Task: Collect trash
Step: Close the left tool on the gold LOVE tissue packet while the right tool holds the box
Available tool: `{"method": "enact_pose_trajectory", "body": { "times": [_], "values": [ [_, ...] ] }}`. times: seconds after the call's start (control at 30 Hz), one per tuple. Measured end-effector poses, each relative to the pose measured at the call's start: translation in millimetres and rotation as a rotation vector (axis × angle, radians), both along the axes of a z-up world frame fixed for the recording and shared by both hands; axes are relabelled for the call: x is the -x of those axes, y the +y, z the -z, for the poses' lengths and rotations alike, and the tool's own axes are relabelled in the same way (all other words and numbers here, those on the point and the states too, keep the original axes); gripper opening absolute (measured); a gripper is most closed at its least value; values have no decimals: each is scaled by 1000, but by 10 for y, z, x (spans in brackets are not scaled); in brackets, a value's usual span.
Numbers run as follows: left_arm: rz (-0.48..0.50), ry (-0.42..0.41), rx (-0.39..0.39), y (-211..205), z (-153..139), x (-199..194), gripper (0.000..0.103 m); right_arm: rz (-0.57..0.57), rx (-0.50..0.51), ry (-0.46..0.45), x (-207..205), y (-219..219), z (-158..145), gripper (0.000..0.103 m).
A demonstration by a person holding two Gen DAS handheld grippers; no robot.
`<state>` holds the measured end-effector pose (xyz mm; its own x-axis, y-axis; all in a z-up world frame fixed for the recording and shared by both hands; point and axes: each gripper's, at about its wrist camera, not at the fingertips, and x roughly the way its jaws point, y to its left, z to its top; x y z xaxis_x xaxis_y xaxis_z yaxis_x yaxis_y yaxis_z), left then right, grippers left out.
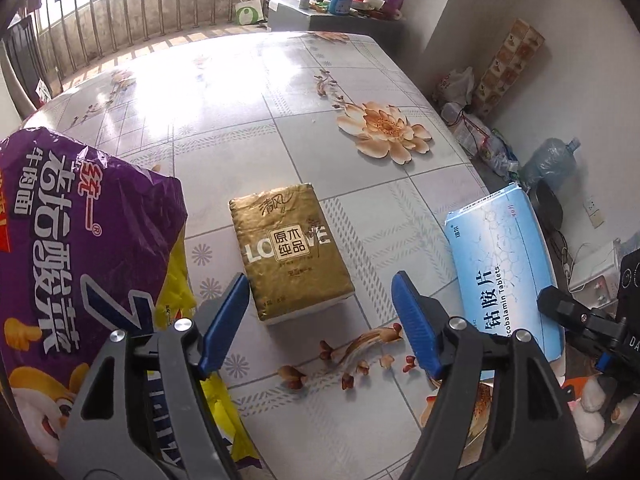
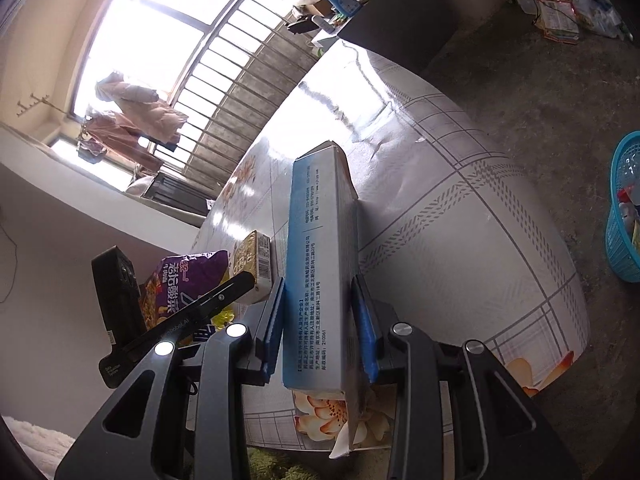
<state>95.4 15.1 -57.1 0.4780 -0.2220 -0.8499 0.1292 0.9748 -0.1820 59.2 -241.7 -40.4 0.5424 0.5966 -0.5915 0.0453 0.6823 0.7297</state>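
Trash on the table (image 1: 248, 92): blue medicine box (image 2: 320, 280), gold tissue pack (image 1: 290, 258), purple noodle bag (image 1: 80, 248).

Right gripper (image 2: 324, 320) is clamped on the blue medicine box; both blue pads press its two broad faces near the lower end. Box stands on edge, long axis running up toward 12 o'clock in the right wrist view, and its lower end flap hangs open. From the left wrist view the same box (image 1: 504, 276) sits at 3 o'clock, at the table's right edge, with the right gripper body just beside it.

Left gripper (image 1: 320, 320) has its jaws spread wide, nothing between the pads. Gold tissue pack lies flat on the floral tablecloth just ahead of the fingertips, around 12 o'clock from them, nearer the left finger (image 1: 226, 320); cannot tell if that finger touches it. Right finger (image 1: 416, 324) is apart from the pack.

Purple noodle bag sits at 9 o'clock of the left gripper, crumpled, yellow wrapper (image 1: 180, 292) poking out under it.

Blue plastic basket (image 2: 624, 216) is on the floor at 3 o'clock in the right wrist view, well apart from the table, with some items in it.
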Motion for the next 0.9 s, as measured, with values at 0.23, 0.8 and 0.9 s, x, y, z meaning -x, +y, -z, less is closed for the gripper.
{"method": "enact_pose_trajectory", "body": {
  "times": [0.23, 0.8, 0.9],
  "values": [
    [-59, -48, -88, -141, 130, -124, 63, 35, -7, 17, 89, -129, 90, 32],
    [274, -64, -65, -636, 155, 300, 53, 105, -65, 118, 190, -280, 297, 44],
    [263, -56, -31, -579, 158, 268, 53, 119, -133, 106, 214, -303, 349, 44]
  ]
}}
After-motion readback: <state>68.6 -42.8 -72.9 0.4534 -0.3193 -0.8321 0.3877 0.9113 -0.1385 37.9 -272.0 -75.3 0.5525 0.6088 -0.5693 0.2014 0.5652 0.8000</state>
